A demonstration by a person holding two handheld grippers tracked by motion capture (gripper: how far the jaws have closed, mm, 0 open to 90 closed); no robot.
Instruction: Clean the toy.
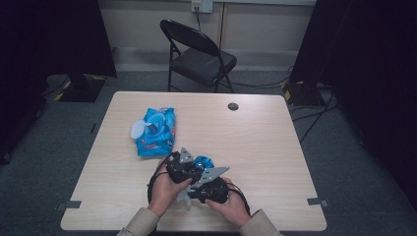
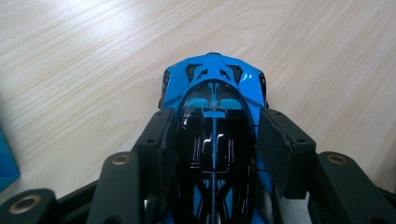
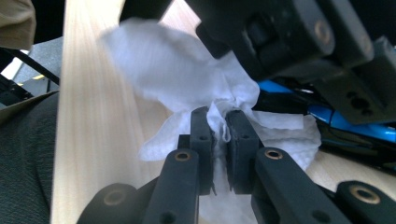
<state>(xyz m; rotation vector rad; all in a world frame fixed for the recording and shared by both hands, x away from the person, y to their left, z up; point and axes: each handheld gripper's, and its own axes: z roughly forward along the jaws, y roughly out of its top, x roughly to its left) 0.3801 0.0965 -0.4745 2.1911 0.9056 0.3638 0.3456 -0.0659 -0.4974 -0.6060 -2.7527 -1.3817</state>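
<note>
Near edge of the wooden table, both grippers working together over a toy. My left gripper has its jaws closed about halfway, pads pressed against the two flanks of a blue-and-black toy car — the car sits on the tabletop with its far end pointing away from me, held steady. My right gripper has its jaws nearly shut, pinching a bunched white wipe; the wipe spreads out beyond the tips and lies against the blue bodywork of the car, just beside the left gripper's housing. Farther back and to the left, a blue wipes packet lies flat with its flap lifted and a white sheet showing at the opening. Judged state of the work: a wipe is drawn, the car is gripped, and the cleaning is under way — the wipe is at the car's side. What remains, as I read it, is passing over the rest of the body and setting both things down; how clean the car is cannot be told.
</note>
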